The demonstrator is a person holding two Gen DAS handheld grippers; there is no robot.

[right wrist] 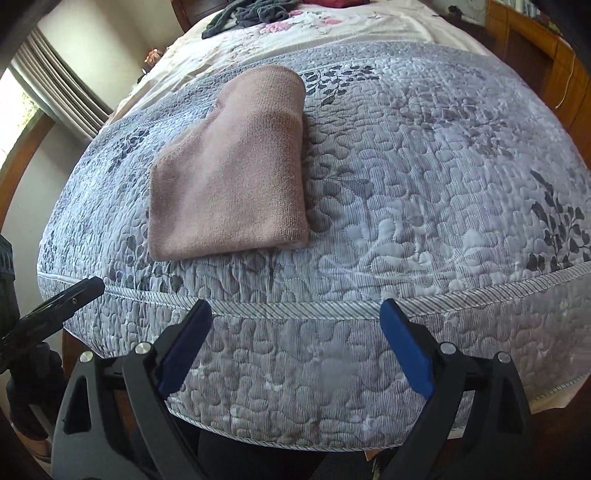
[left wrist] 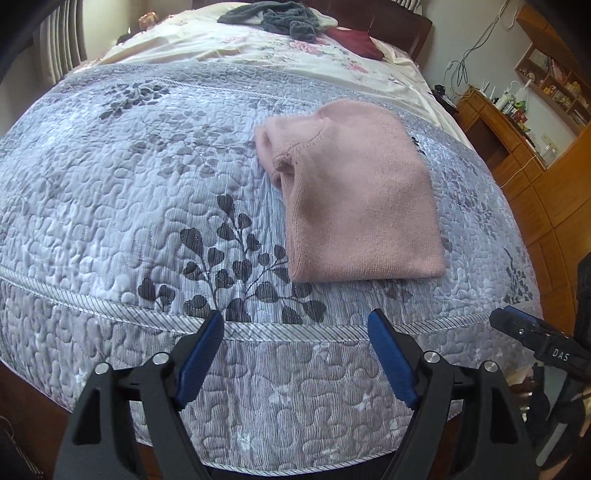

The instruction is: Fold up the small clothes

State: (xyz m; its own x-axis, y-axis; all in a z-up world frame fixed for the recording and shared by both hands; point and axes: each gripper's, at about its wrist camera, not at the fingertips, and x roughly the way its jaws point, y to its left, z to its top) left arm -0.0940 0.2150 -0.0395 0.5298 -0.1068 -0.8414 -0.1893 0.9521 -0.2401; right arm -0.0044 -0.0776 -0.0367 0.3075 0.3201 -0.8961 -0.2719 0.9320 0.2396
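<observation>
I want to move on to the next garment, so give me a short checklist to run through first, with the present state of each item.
1. Pink sweater folded into a compact stack: ok.
2. Sweater fully on the quilt, away from its edge: ok.
3. Left claw open and empty: ok.
4. Right claw open and empty: ok.
5. Next garment in view: grey clothes at the far end of the bed: ok.
6. Grey clothes within reach: cannot tell.

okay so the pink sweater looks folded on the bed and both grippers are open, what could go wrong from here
1. The pink sweater has a bunched sleeve or collar poking out at its far-left corner; lifting it by one edge could undo the fold.
2. It lies on a slippery-looking quilted bedspread and may slide when pushed.
3. The left gripper and right gripper sit close together and could collide.
</observation>
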